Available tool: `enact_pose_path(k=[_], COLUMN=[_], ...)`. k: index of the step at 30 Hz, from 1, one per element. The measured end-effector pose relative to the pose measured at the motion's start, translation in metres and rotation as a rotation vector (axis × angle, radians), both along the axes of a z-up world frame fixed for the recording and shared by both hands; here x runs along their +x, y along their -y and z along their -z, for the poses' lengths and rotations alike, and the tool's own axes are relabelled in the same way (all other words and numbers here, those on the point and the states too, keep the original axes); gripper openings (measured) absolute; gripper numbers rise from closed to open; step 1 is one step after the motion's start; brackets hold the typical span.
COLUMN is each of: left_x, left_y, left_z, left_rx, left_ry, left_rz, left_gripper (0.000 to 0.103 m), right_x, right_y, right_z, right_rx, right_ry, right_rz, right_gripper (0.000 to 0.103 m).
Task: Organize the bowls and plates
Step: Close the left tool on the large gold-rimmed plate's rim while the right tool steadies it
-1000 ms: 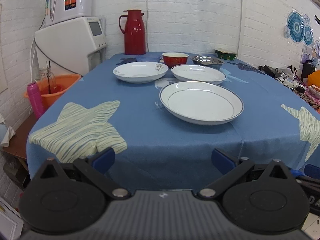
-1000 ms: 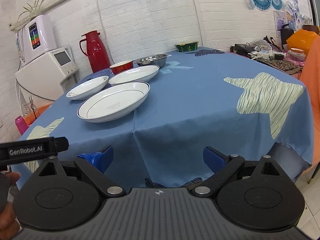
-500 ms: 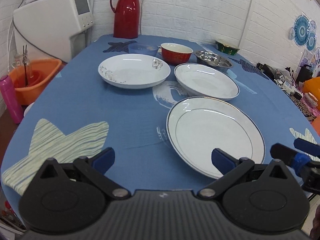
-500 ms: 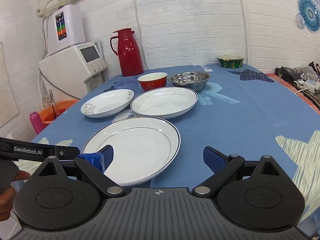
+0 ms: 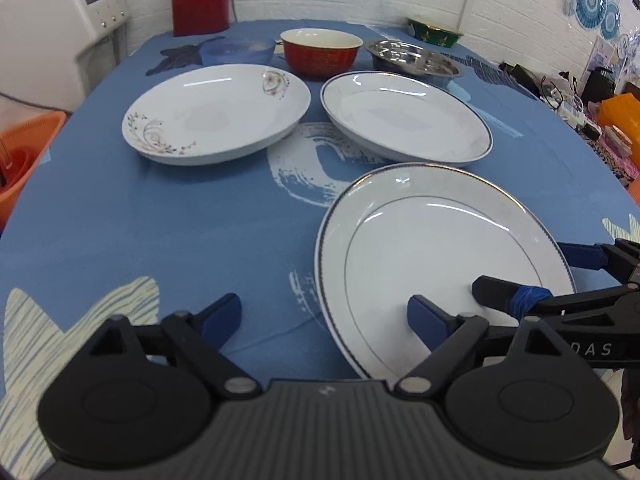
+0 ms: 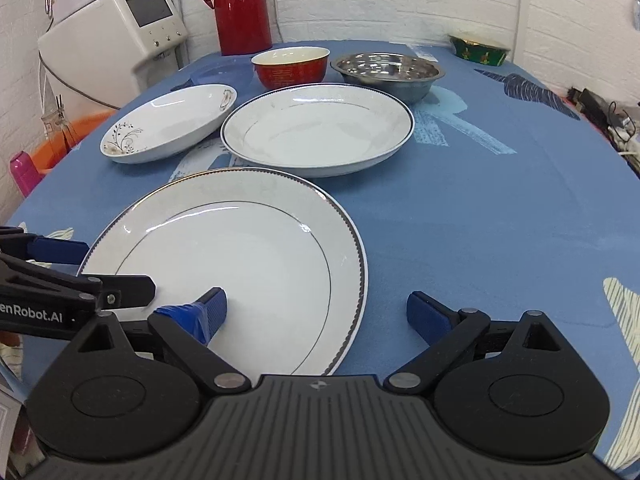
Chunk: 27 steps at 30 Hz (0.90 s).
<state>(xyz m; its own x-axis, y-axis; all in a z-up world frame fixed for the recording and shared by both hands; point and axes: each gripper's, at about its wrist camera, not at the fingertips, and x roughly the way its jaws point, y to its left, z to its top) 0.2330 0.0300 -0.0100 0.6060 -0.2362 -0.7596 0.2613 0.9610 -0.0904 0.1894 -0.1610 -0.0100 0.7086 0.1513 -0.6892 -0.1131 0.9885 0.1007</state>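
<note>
Two spread claws, left claw (image 5: 325,315) and right claw (image 6: 316,309), hover over the near rimmed plate (image 6: 240,264) on the blue-clothed worktop (image 6: 500,200); beyond lie a flowered plate (image 5: 216,114), another plate (image 6: 316,130), then three bowls.

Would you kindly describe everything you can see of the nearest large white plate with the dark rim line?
The nearest plate is round, glossy white, ceramic-looking, with a dark beaded edge and a thin ring line inside its broad rim. It looks empty and lies flat, right way up, on the blue tablecloth, apart from the two other plates behind it. The left gripper and right gripper both hang open at its near edge, each with one blue finger over the plate; whether they touch it cannot be told.
</note>
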Motion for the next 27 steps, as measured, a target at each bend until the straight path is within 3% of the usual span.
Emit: enact_pose_path(k=[5,8,9,11,14,16,22,27], left_x=[0.001,0.001,0.001,-0.003,-0.006,-0.006,-0.014,-0.022], left_y=[0.002,0.003,0.005,0.007,0.010,0.004,-0.032,-0.073], left_z=[0.001,0.001,0.000,-0.002,-0.003,-0.004,-0.015,-0.026], left_rx=[0.008,-0.005,-0.009,-0.027,-0.031,-0.062,-0.067,0.005], left_ry=[0.013,0.026,0.031,0.046,0.058,0.044,0.059,0.109], left_rz=[0.024,0.034,0.042,0.075,0.066,0.057,-0.024,-0.137], left_gripper=[0.085,0.078,0.072,0.048,0.041,0.026,0.026,0.026], right_x=[-0.004,0.001,-0.001,-0.005,-0.009,-0.009,-0.009,0.004], right_y=[0.001,0.000,-0.001,-0.008,-0.019,-0.021,-0.055,-0.096], right_z=[0.002,0.000,0.001,0.002,0.001,-0.001,-0.015,-0.016], right_rx=[-0.006,-0.003,0.001,-0.004,-0.013,-0.006,0.005,0.058], right_ry=[0.033,0.026,0.041,0.065,0.081,0.076,0.121,0.136], right_rz=[-0.002,-0.012,-0.034,-0.092,-0.091,-0.075,-0.138,-0.247], right_gripper=[0.086,0.085,0.083,0.078,0.076,0.075,0.075,0.075])
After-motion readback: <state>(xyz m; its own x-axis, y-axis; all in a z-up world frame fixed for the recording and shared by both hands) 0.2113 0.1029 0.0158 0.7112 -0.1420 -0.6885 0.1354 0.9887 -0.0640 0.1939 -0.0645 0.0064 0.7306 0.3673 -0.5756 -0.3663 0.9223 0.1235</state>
